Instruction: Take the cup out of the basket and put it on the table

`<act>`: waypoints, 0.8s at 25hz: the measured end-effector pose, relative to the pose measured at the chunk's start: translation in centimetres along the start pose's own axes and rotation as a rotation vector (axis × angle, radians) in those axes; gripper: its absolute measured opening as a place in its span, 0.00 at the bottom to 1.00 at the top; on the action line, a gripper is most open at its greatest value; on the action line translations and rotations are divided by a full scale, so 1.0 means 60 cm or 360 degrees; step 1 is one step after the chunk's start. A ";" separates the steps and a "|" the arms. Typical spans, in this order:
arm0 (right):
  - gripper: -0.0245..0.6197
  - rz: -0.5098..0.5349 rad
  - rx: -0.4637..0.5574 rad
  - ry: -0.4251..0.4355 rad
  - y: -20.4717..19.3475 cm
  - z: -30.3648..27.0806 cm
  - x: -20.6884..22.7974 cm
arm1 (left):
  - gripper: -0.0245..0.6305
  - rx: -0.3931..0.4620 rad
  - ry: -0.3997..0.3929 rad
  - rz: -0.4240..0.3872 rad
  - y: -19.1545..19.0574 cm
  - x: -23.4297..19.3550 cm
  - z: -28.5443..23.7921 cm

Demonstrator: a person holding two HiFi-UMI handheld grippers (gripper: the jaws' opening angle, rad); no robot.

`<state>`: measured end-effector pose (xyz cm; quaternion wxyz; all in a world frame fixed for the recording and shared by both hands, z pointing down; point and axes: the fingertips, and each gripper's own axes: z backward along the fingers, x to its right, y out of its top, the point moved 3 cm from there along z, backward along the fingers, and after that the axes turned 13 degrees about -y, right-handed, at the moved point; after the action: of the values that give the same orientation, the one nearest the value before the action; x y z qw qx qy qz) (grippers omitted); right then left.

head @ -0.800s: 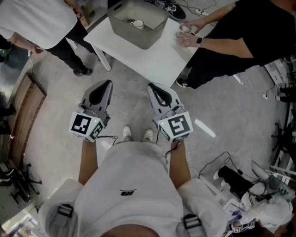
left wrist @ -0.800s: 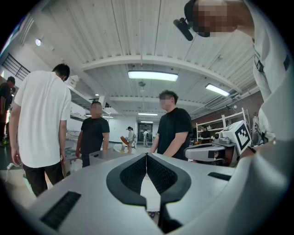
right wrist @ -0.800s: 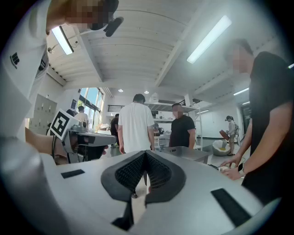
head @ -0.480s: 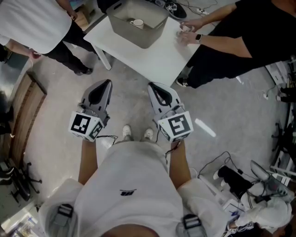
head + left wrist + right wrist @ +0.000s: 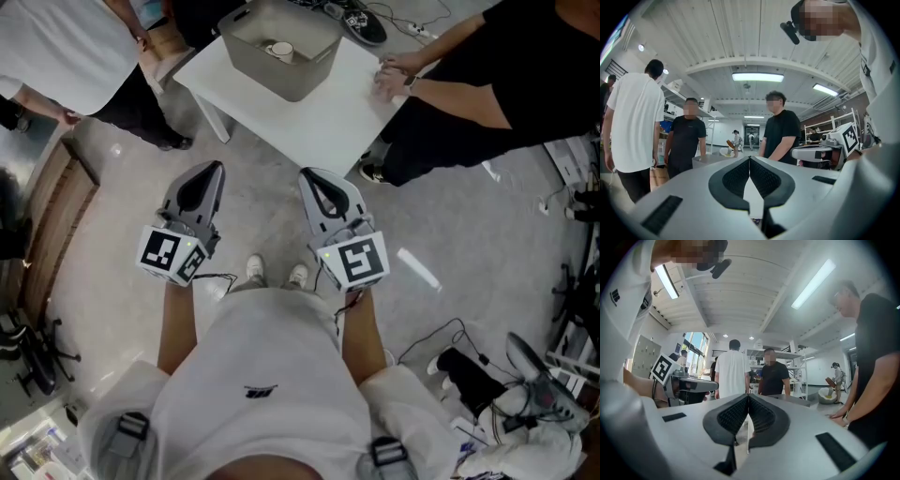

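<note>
The left gripper and the right gripper are both held level, side by side and short of the table's near edge. Each has its jaws clenched together with nothing between them. The gripper views show the dark pads meeting at the tips and only the room beyond.

The white table stands past a stretch of bare floor, well apart from both grippers. On the table's far part sits the grey basket, and the white cup rests inside it (I cannot tell whether it is upright or on its side). So the task looks barely begun: this is the approach, and no reach into the basket has started.

The next move probably calls for stepping up to the table, spreading one gripper's jaws and bringing them down over the basket's rim to the cup.

At the table's right edge a bystander's hand rests on the top, which may crowd the spot for setting the cup down. Another person in a white shirt stands off the table's left side.
</note>
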<state>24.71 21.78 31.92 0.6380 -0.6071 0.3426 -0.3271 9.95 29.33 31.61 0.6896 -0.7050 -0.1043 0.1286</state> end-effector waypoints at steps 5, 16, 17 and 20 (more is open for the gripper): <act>0.05 -0.0034 0.0038 0.0023 0.007 0.013 0.032 | 0.05 0.0004 0.0028 -0.0015 0.007 0.023 -0.023; 0.05 -0.0044 0.0045 0.0034 0.007 -0.032 0.063 | 0.05 -0.0028 0.0037 -0.0027 0.008 -0.008 -0.061; 0.05 -0.0041 0.0042 0.0026 0.005 -0.043 0.063 | 0.05 -0.0026 0.0030 -0.0028 0.008 -0.019 -0.065; 0.05 -0.0044 0.0061 -0.0004 0.008 -0.082 0.062 | 0.05 -0.0017 0.0004 -0.0030 0.008 -0.059 -0.077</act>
<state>22.68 16.00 31.16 0.6455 -0.5997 0.3270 -0.3417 8.09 23.80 31.34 0.6872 -0.7078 -0.1108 0.1206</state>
